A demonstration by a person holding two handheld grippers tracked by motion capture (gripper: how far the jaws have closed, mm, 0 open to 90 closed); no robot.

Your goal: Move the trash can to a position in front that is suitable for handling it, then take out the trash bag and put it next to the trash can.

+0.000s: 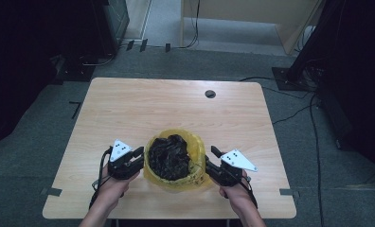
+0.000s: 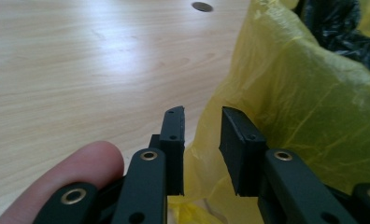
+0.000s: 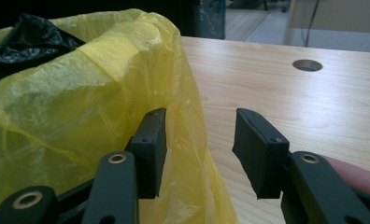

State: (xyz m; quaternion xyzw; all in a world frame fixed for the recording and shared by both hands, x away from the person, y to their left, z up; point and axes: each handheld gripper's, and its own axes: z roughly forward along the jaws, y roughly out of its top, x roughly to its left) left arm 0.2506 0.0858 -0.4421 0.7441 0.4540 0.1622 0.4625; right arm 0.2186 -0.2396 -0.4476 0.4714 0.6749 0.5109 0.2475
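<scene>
Two hand-held grippers flank a yellow bag near the table's near edge.
Left gripper (image 1: pixel 139 156): jaws partly apart, bag film between them, pads not pressing. Centre: yellow bag (image 1: pixel 198 150) holding crumpled black plastic (image 1: pixel 169 156), on the wooden table (image 1: pixel 129 104). Right gripper (image 1: pixel 210 157): jaws apart, one pad touching the bag's side, nothing gripped.

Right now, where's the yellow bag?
High view: the yellow bag sits at the table's near edge, between the left gripper and right gripper.
</scene>
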